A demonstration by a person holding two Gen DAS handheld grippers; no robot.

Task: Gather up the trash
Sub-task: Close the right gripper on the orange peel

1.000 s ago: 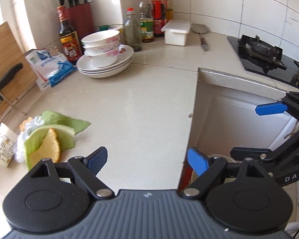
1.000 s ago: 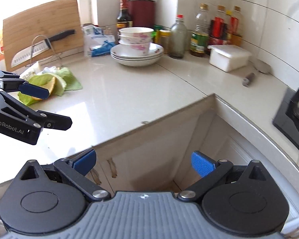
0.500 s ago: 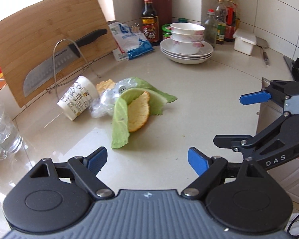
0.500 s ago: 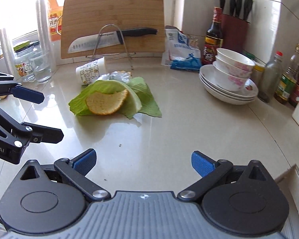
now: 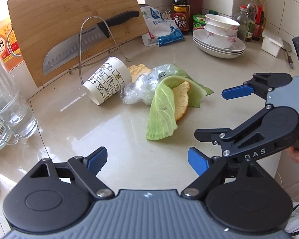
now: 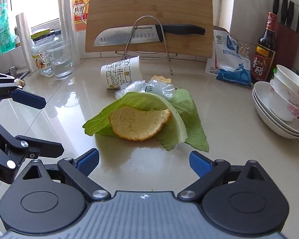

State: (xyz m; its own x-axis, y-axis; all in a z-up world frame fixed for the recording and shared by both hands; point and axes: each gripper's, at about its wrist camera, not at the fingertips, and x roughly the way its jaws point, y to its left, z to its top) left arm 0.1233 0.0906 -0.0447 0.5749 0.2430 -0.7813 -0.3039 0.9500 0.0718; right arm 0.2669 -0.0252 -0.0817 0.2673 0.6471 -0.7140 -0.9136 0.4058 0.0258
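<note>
Left gripper [image 5: 147,160]: jaws apart, empty. Printed paper cup [image 5: 106,80] lies tipped on the glossy countertop [image 5: 69,131], touching crinkled plastic wrap [image 5: 138,88]. Beside it, a curled cabbage leaf [image 6: 149,103] cradles rough orange peel [image 6: 137,124] – the second peel (behind) shows better in the left view. Right gripper [image 6: 144,161]: apart, empty.
</note>
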